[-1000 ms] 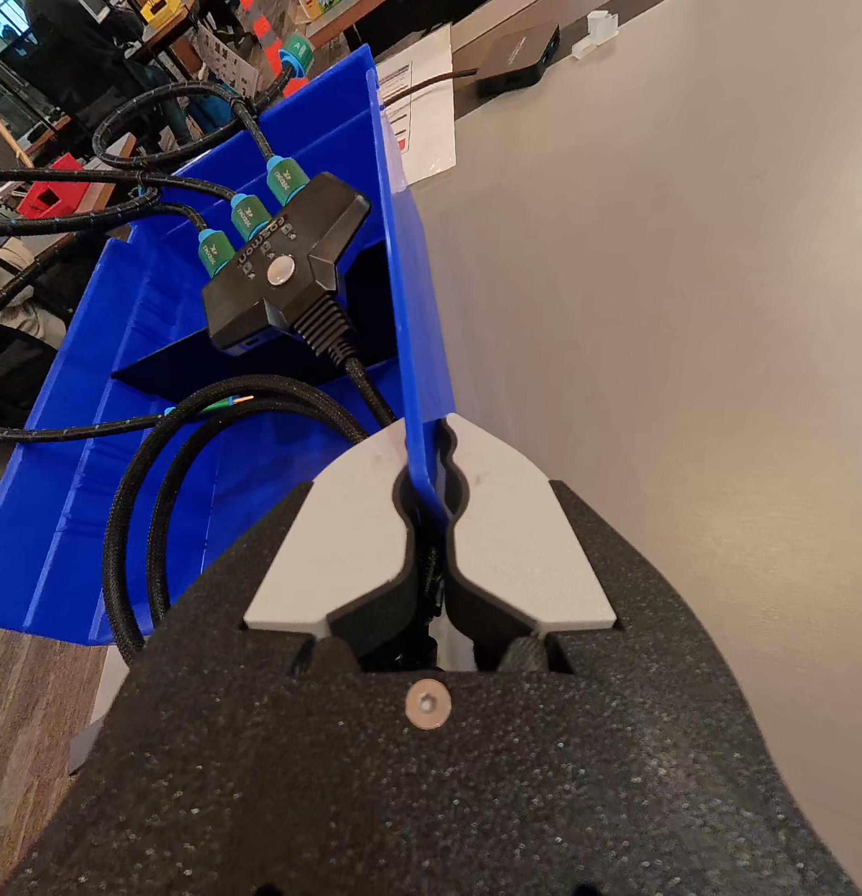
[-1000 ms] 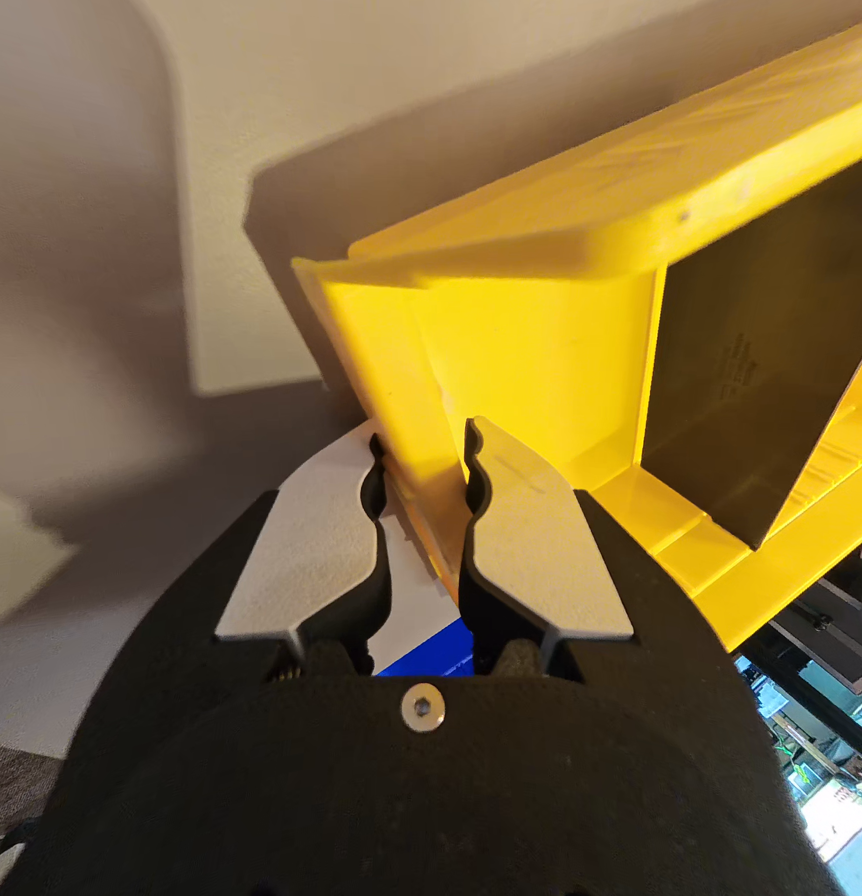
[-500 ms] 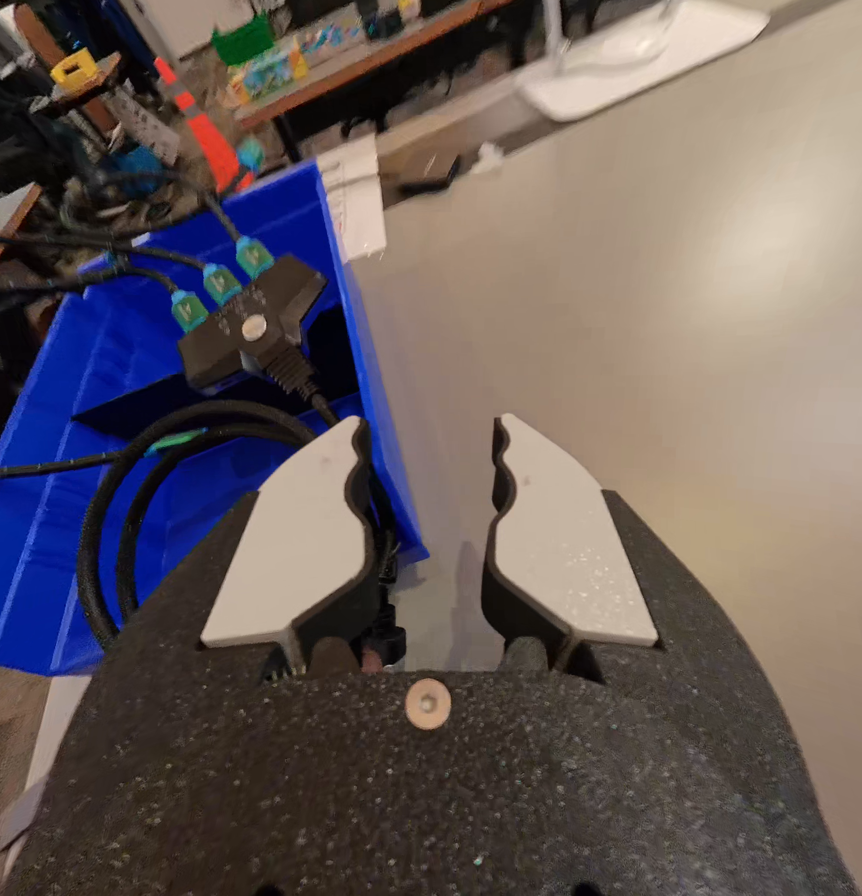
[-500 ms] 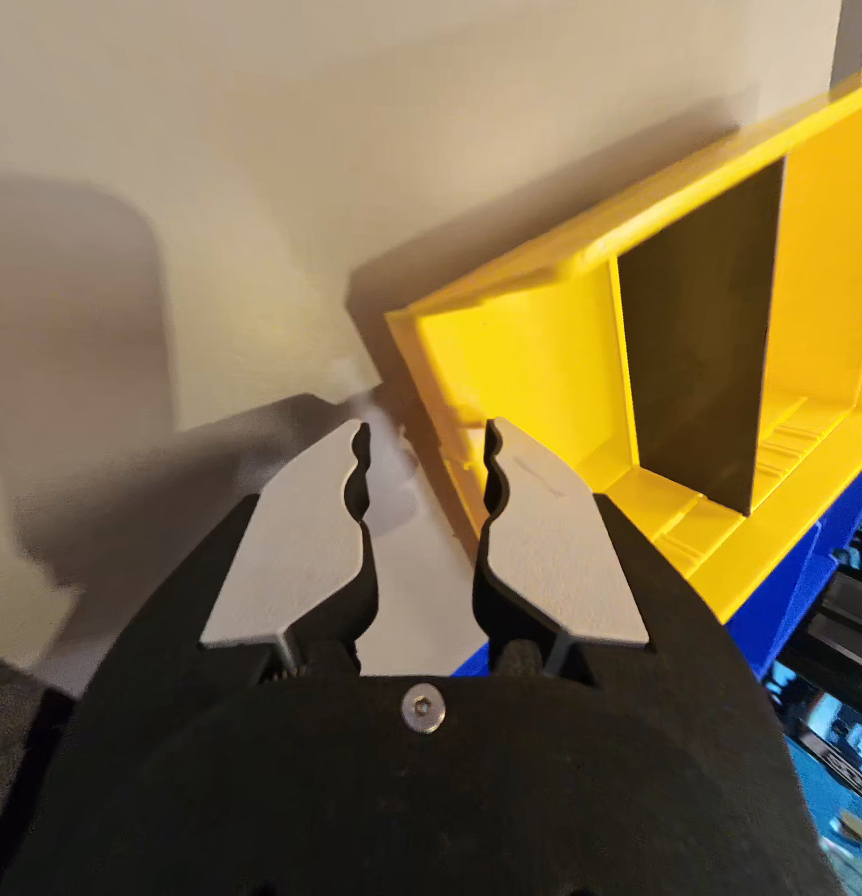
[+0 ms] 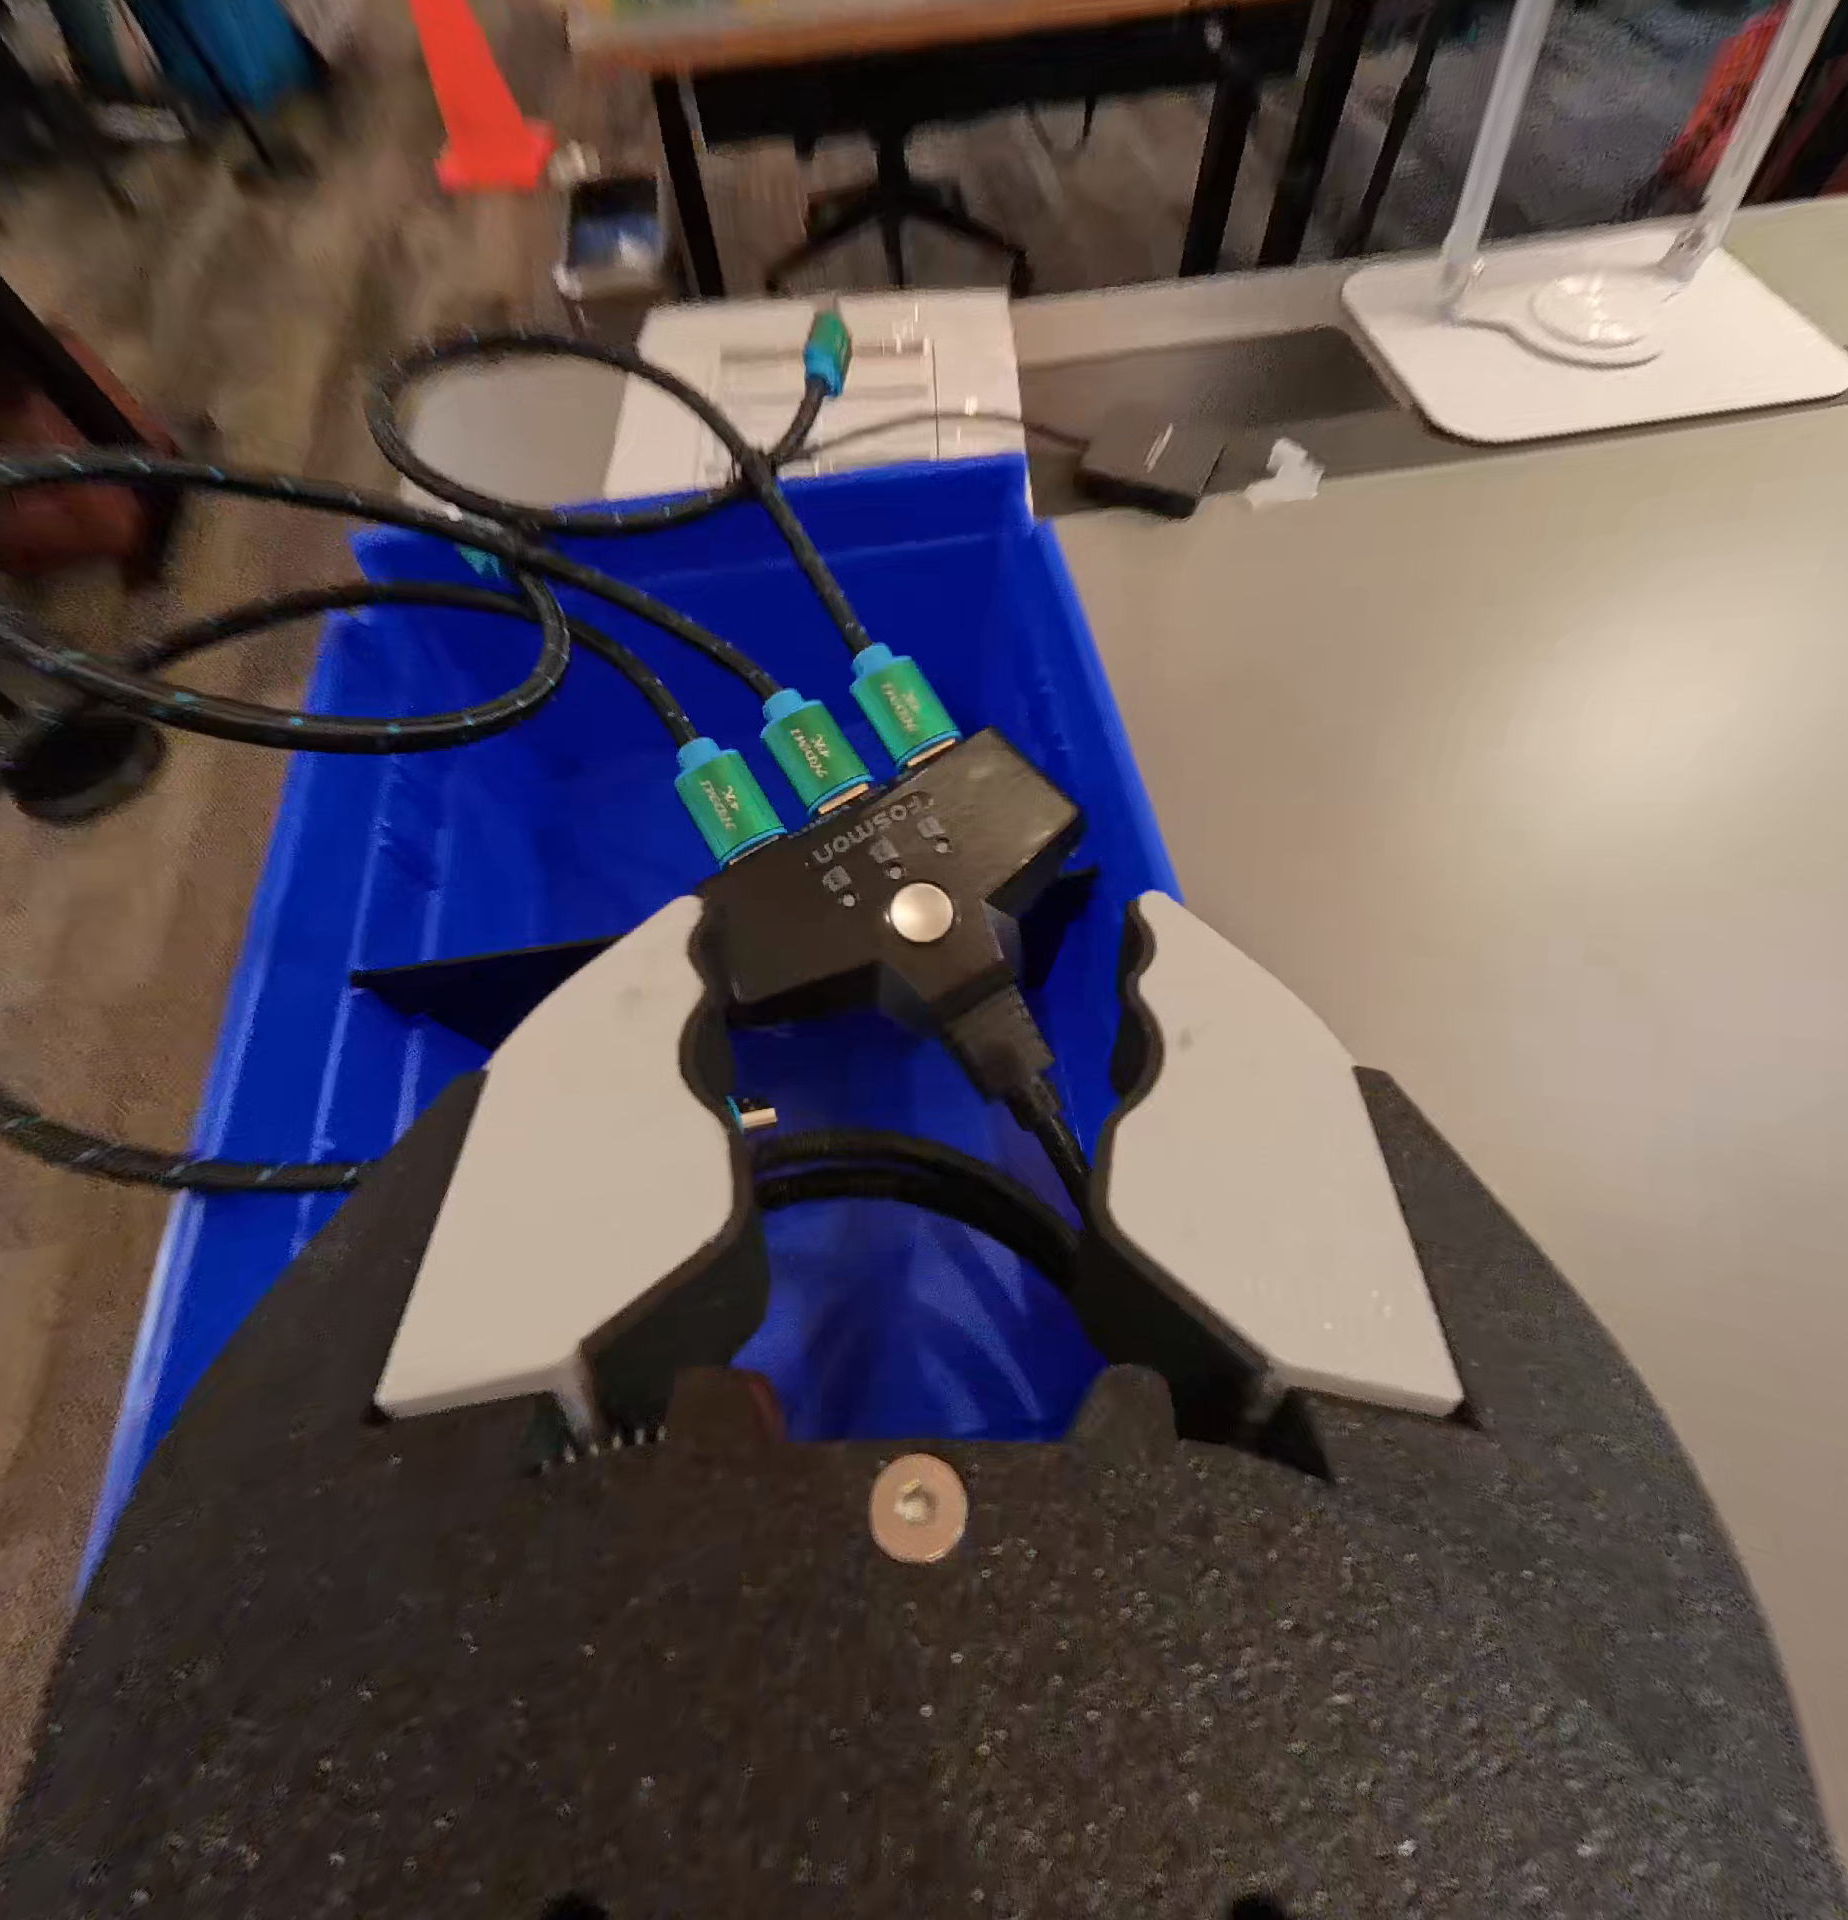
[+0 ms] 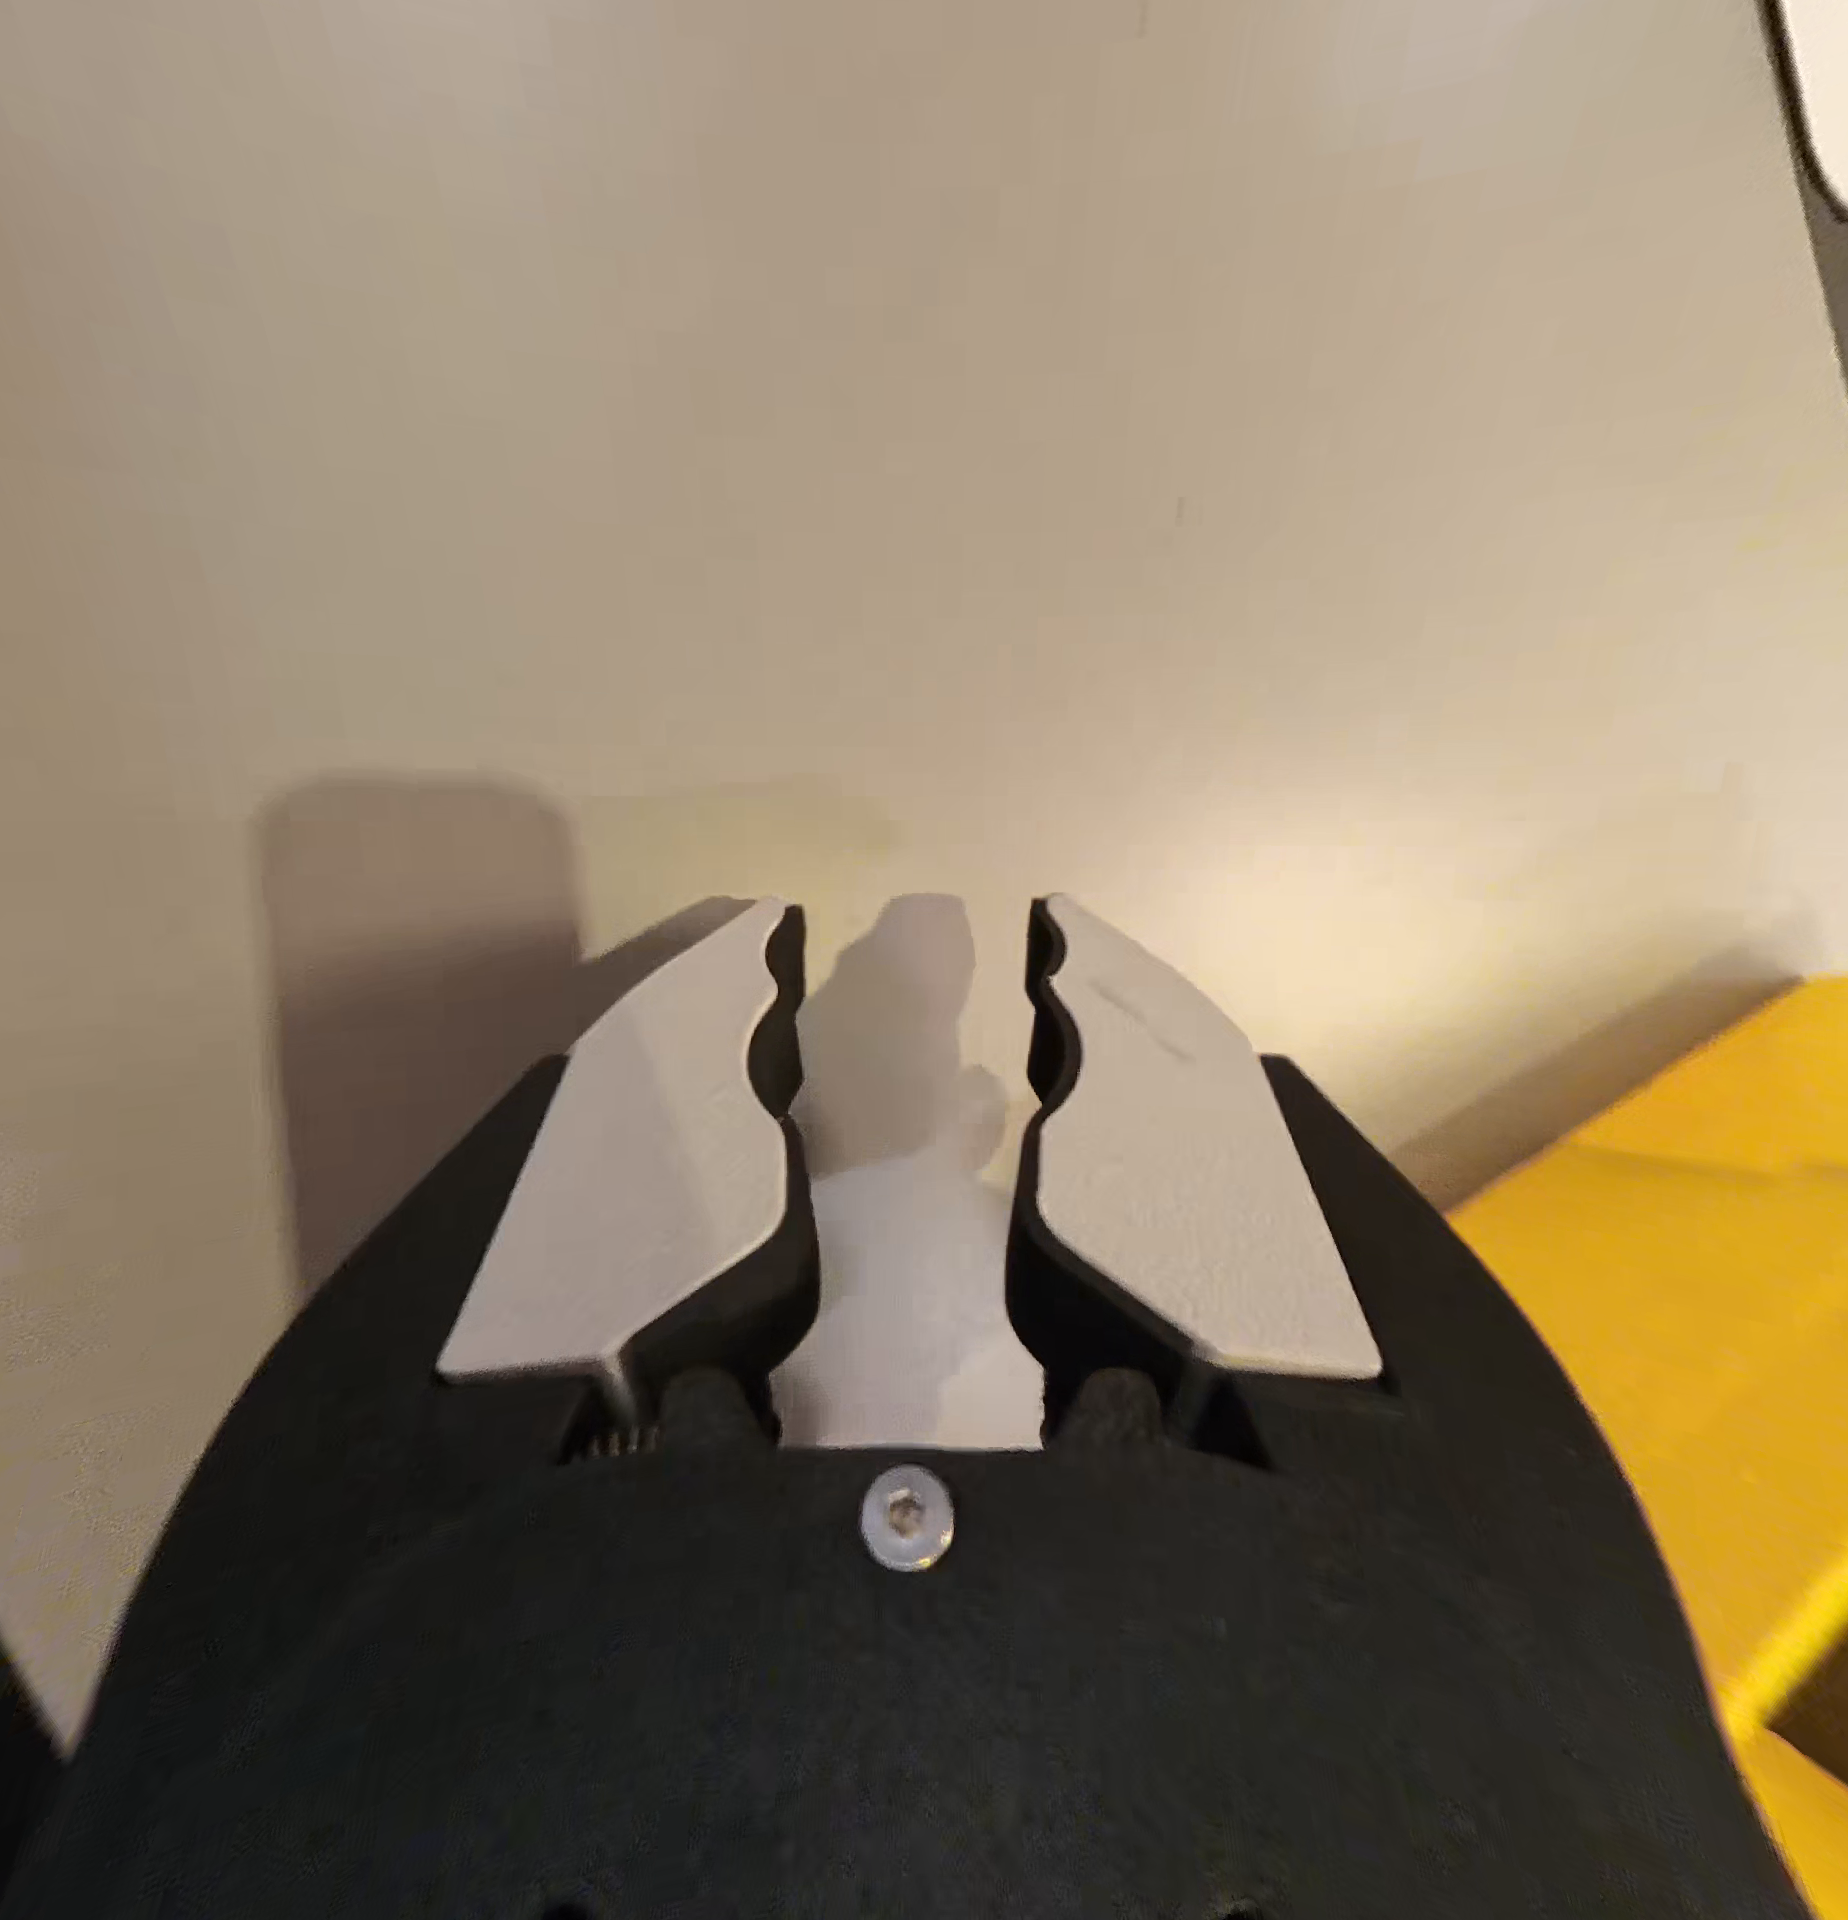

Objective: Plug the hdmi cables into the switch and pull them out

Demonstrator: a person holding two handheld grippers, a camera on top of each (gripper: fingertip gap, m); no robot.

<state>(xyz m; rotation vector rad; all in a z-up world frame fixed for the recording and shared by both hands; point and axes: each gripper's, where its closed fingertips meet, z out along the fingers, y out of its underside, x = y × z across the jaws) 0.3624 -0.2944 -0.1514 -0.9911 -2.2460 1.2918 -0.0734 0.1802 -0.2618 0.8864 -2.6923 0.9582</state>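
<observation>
In the left wrist view a black HDMI switch [image 5: 904, 883] with a round silver button rests on a black divider inside a blue bin [image 5: 504, 831]. Three green HDMI plugs [image 5: 811, 764] sit in its far side, and their black braided cables [image 5: 546, 582] loop out over the bin's left and far edges. A loose green plug end [image 5: 828, 353] lies beyond the bin. My left gripper [image 5: 915, 920] is open above the bin, its fingers either side of the switch's near end. My right gripper [image 6: 909, 925] is open and empty over the bare table.
The blue bin stands at the left edge of a beige table [image 5: 1471, 779]. A white stand base [image 5: 1595, 343] and a small black box [image 5: 1148, 462] lie at the far edge. A yellow bin [image 6: 1678, 1299] sits to the right of my right gripper. One gripper's finger ends stand about 65 centimeters off the other's. The black HDMI switch [image 5: 904, 883] sits 5 centimeters or so from the ends of my left fingers.
My left gripper let go of the blue bin's wall, opened wide and moved over the bin toward the switch. My right gripper let go of the yellow bin's wall and swung left over the table.
</observation>
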